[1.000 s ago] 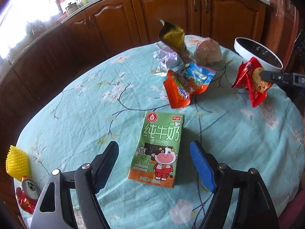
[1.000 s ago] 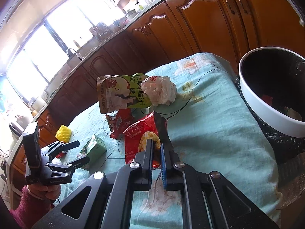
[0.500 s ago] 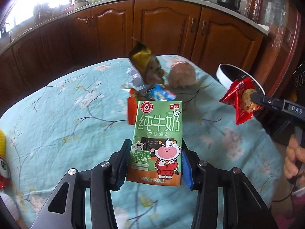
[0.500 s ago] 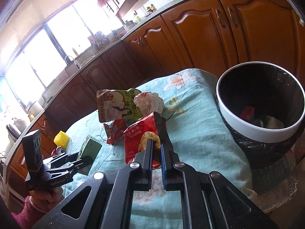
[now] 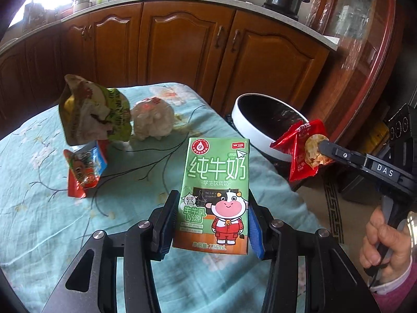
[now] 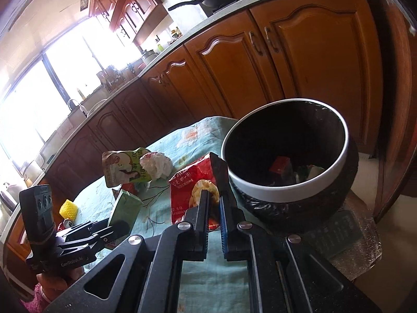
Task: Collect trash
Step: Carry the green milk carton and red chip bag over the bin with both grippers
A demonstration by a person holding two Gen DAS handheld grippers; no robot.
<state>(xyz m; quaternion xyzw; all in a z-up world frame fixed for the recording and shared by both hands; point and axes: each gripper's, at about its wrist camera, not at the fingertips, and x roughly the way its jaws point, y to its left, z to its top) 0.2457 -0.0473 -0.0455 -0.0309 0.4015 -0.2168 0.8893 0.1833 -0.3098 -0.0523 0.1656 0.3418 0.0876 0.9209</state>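
Note:
My left gripper (image 5: 211,208) is shut on a green milk carton (image 5: 216,190) and holds it upright above the table. My right gripper (image 6: 214,198) is shut on a red snack wrapper (image 6: 191,182) and holds it just left of the white-rimmed trash bin (image 6: 276,197), near the rim. The bin has a black liner and some trash inside. In the left wrist view the red wrapper (image 5: 303,151) hangs from the right gripper (image 5: 324,147) beside the bin (image 5: 250,133). The carton also shows in the right wrist view (image 6: 123,208).
On the floral tablecloth (image 5: 39,182) lie a green pouch (image 5: 93,112), a crumpled white wad (image 5: 152,117) and an orange-blue wrapper (image 5: 83,167). A yellow object (image 6: 68,208) sits at the table's far side. Wooden cabinets (image 5: 182,52) stand behind.
My left gripper closed on the milk carton, lifted it off the table and turned right toward the bin. My right gripper carried the red wrapper closer to the bin.

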